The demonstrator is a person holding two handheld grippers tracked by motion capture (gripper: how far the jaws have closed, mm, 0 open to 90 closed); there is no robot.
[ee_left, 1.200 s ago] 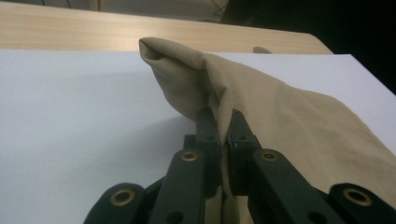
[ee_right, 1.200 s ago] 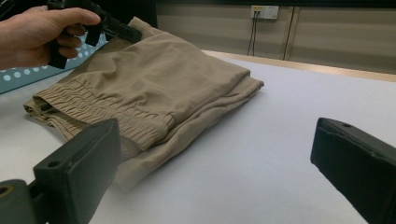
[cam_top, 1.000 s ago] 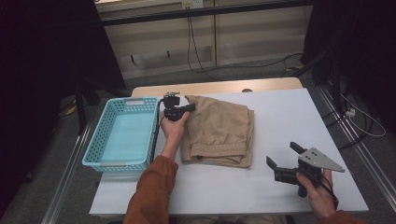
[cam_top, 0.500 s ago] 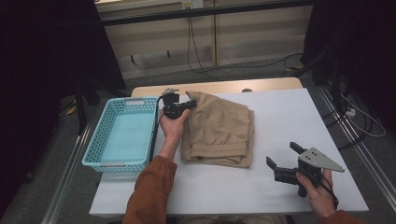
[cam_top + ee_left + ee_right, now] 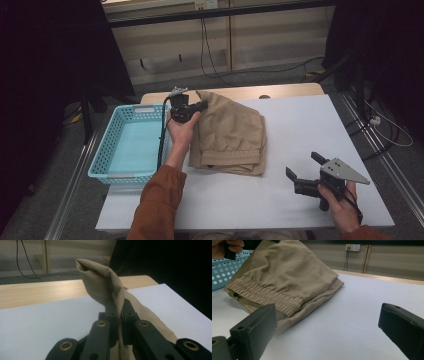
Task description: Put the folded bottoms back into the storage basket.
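Note:
Folded tan trousers [image 5: 230, 134] with an elastic waistband [image 5: 265, 296] lie in the middle of the white table [image 5: 310, 125]. My left gripper [image 5: 200, 105] is shut on their far left corner and holds that corner lifted off the table. In the left gripper view, the pinched tan cloth [image 5: 100, 282] bunches up above the closed jaws. My right gripper [image 5: 302, 167] stands open near the table's front right, apart from the trousers, with nothing between its fingers [image 5: 254, 327].
A light blue plastic basket [image 5: 131, 145] sits at the table's left edge, beside the trousers, with nothing in it. A wooden strip [image 5: 280, 91] runs along the table's far edge. Cables [image 5: 210, 55] lie on the floor beyond.
My left gripper has risen a little with the trousers' corner, lifting the cloth higher. The right gripper has stayed put.

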